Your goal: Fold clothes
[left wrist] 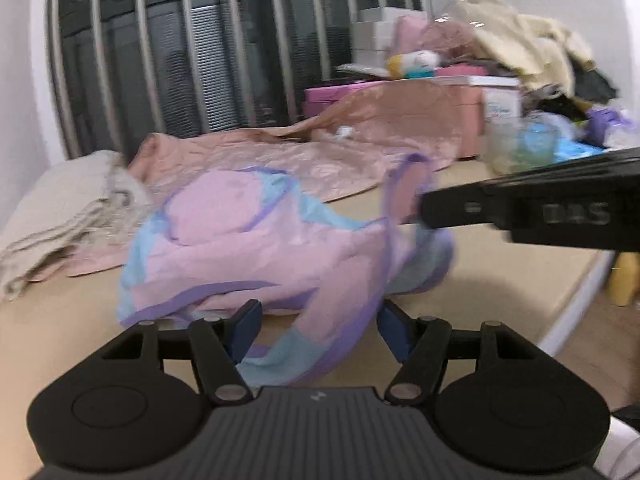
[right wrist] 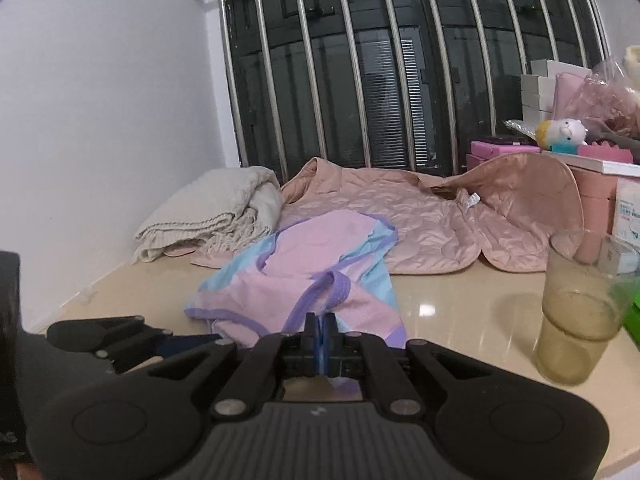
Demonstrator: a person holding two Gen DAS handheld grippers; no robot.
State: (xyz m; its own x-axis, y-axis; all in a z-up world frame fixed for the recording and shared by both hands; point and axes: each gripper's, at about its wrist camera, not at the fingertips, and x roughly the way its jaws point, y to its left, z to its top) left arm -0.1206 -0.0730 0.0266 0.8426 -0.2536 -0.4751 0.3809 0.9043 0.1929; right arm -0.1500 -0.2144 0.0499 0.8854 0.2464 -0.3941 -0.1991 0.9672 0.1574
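Pink garment (right wrist: 304, 276) is pinched by the right tool (right wrist: 320, 322), lettered "DAS"; left tool (left wrist: 318, 320) gapes wide around its hem.

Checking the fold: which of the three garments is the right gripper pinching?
The pink-and-blue top; the right gripper is shut on its purple-trimmed edge. The quilted peach jacket and cream knit lie behind, untouched.

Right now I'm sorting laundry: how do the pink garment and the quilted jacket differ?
The pink garment is thin, with blue panels and purple trim; the quilted jacket is padded, plain peach. The right gripper pinches the garment's edge; the jacket lies untouched behind it. Both rest on the beige table.
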